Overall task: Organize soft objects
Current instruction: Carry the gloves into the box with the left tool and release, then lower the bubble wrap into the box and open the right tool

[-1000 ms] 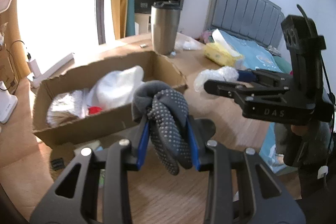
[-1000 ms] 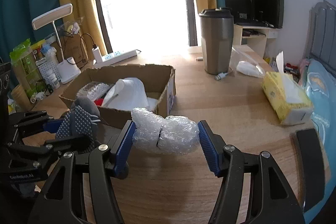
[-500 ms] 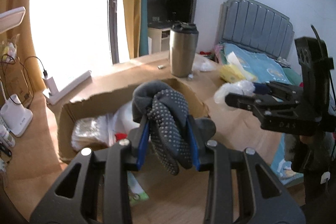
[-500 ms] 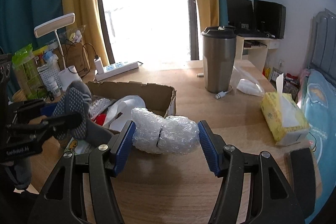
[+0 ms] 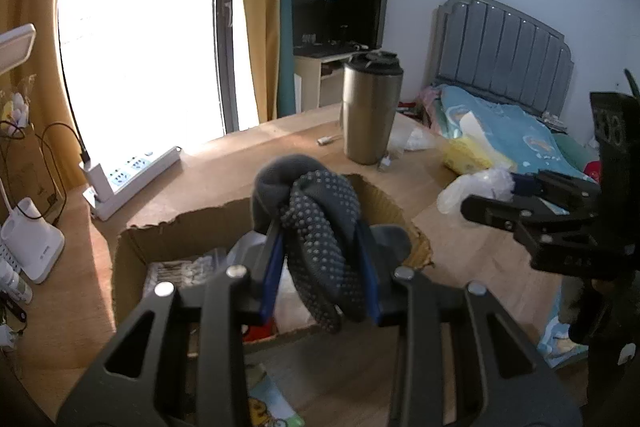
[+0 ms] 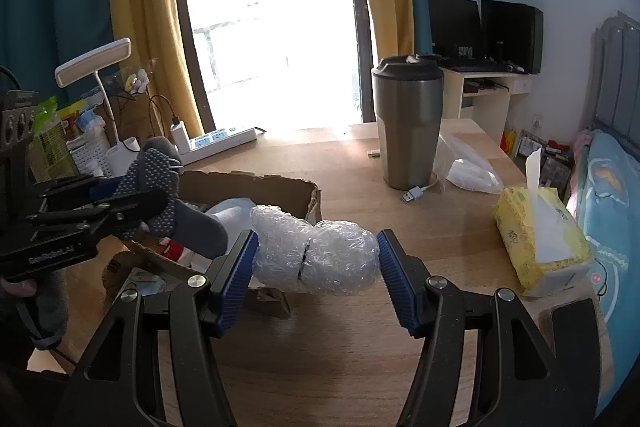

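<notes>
Over the wooden table (image 6: pixel 460 211), left claw (image 5: pixel 320 267) grips one sock (image 5: pixel 320 223), right claw (image 6: pixel 316 259) one bubble-wrap bundle (image 6: pixel 316 255).

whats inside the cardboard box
Inside the cardboard box: a white bundle, a clear crinkly packet and something red. The held sock hides the rest.
</notes>
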A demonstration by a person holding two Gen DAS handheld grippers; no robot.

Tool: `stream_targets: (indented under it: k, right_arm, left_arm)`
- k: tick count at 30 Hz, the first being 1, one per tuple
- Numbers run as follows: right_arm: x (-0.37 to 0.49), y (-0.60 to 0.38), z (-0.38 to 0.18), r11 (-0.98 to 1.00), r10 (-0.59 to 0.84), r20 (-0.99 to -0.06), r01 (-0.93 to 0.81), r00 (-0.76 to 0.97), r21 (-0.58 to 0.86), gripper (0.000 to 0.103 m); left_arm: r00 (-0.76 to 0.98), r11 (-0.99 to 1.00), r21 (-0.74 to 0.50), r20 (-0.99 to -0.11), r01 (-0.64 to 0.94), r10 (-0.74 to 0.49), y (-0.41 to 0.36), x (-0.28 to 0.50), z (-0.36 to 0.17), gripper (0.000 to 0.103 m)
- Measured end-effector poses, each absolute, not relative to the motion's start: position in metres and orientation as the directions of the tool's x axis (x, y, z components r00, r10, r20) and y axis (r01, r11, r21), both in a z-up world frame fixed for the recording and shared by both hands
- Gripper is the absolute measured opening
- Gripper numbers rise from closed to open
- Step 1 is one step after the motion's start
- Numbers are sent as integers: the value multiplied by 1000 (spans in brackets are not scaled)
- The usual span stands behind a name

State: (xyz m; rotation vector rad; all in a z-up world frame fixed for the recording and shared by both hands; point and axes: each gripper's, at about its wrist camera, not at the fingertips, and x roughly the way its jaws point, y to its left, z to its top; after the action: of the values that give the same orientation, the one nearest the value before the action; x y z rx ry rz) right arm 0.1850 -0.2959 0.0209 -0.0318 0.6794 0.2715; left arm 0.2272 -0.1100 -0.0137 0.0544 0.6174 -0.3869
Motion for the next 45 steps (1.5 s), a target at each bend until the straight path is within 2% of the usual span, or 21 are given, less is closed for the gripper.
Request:
stream_targets:
  k: [19, 27, 30, 31, 34, 37, 45]
  right_arm:
    - [205, -321, 1, 967, 244, -641, -228, 727, 109, 64]
    - [208, -329, -3, 971, 235, -649, -211, 724, 116, 64]
    - [208, -328, -4, 971, 234, -650, -211, 723, 115, 64]
    - [208, -328, -3, 971, 233, -650, -211, 723, 114, 64]
    - [208, -327, -3, 971, 231, -650, -211, 724, 110, 64]
    - [208, -325, -1, 972, 226, -648, -210, 727, 103, 64]
    - [206, -312, 8, 972, 218, -641, -220, 735, 79, 64]
  left_arm:
    - [667, 918, -58, -669, 393, -328, -152, 276, -54, 35]
    - [580, 904, -85, -741, 419, -339, -167, 289, -76, 37]
    - [549, 901, -103, -762, 420, -343, -169, 291, -82, 42]
    - [542, 900, -109, -766, 422, -346, -170, 292, -84, 51]
    - [537, 899, -130, -763, 417, -360, -167, 293, -83, 56]
    - [542, 899, -140, -755, 416, -368, -165, 292, -79, 68]
    - [590, 890, -145, -700, 433, -401, -153, 276, -57, 70]
